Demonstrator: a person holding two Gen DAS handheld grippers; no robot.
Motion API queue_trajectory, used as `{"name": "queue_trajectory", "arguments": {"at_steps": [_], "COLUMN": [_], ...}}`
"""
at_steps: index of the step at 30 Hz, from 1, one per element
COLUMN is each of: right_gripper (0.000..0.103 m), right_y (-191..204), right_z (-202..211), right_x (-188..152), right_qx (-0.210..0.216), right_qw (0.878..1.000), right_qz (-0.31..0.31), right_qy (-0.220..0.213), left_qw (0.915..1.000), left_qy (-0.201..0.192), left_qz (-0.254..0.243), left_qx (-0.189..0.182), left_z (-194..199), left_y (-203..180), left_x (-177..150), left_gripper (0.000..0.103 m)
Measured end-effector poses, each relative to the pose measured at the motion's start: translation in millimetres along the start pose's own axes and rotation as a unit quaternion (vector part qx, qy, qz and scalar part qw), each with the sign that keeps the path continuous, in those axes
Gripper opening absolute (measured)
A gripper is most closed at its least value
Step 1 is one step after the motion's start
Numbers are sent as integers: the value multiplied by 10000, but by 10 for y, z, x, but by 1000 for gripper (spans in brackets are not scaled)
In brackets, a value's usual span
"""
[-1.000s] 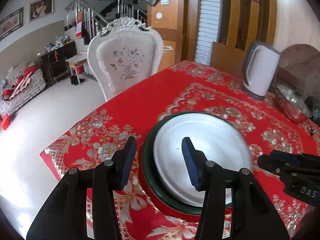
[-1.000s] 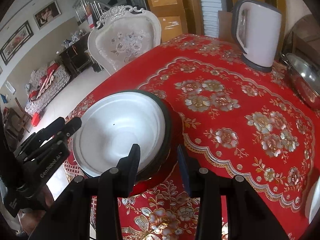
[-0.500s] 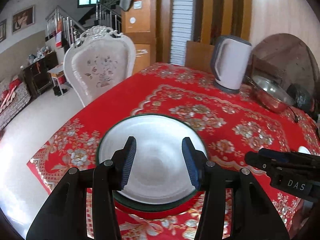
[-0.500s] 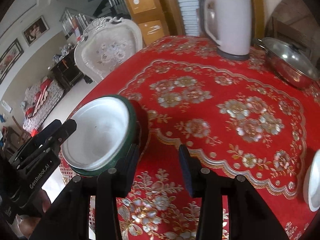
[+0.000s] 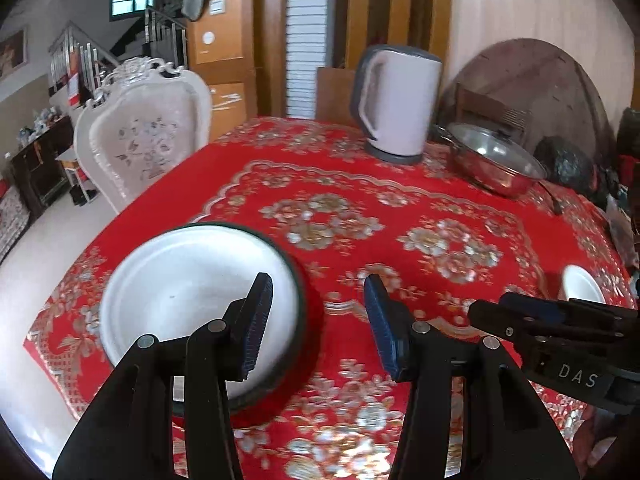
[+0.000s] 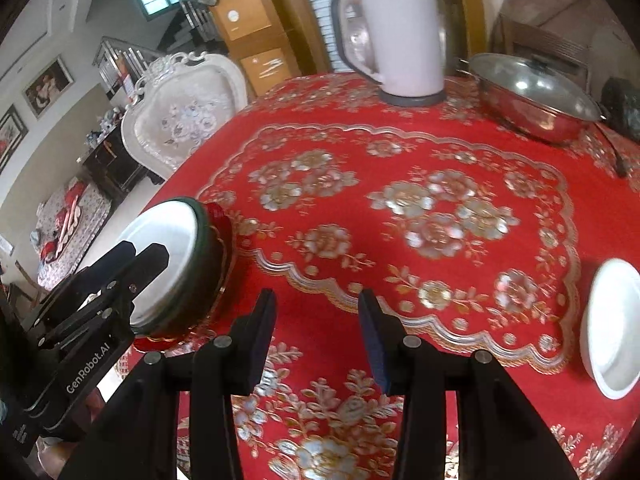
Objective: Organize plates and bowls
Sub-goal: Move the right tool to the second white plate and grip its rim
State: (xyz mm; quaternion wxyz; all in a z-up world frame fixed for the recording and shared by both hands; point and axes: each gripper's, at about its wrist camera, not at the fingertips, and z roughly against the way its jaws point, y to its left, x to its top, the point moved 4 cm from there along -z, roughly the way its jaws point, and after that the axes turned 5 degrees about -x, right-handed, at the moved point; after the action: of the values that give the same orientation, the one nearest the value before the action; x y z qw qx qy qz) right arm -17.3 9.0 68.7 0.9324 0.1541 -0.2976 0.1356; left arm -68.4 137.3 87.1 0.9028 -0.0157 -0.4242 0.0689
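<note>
A white plate (image 5: 188, 292) lies stacked on a dark green plate (image 5: 298, 280) and a red one (image 5: 316, 320) at the table's near left; the stack also shows in the right wrist view (image 6: 168, 252). A small white bowl (image 6: 612, 320) sits at the right edge, also in the left wrist view (image 5: 580, 284). My left gripper (image 5: 318, 320) is open and empty, just right of the stack. My right gripper (image 6: 316, 340) is open and empty over bare cloth between stack and bowl.
A red floral cloth (image 5: 400, 208) covers the table. A white kettle (image 5: 396, 100) and a lidded steel pot (image 5: 492, 160) stand at the back. An ornate white chair (image 5: 144, 136) stands at the far left side.
Both grippers have swung right and drawn away from the plate stack. The stack now sits left in both views, and the white bowl has come into view at the right.
</note>
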Motion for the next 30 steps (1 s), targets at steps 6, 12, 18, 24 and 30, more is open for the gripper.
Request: {"name": "queue_trajectory", "arguments": {"at_steps": [6, 12, 18, 24, 30], "right_gripper": [43, 44, 44, 44, 45], "right_y": [-225, -393, -547, -679, -853], "right_z": [65, 144, 182, 255, 377], "right_x": [-61, -109, -145, -189, -230], "right_qx": [-96, -167, -218, -258, -324], "right_qw": [9998, 9995, 9989, 9984, 9973], "right_qz": [-180, -285, -406, -497, -654], "right_qy": [10, -7, -3, -38, -125], "left_qw": [9996, 9986, 9973, 9963, 9945], "left_qy": [76, 164, 248, 300, 344], "left_qz": [-178, -327, -422, -504, -611], "left_qx": [-189, -371, -538, -630, -780], "left_z": [-74, -150, -209, -257, -276], "left_y": [-273, -512, -724, -879, -1092], "left_x": [-1, -19, -38, -54, -55], "left_gripper": [48, 48, 48, 48, 48]}}
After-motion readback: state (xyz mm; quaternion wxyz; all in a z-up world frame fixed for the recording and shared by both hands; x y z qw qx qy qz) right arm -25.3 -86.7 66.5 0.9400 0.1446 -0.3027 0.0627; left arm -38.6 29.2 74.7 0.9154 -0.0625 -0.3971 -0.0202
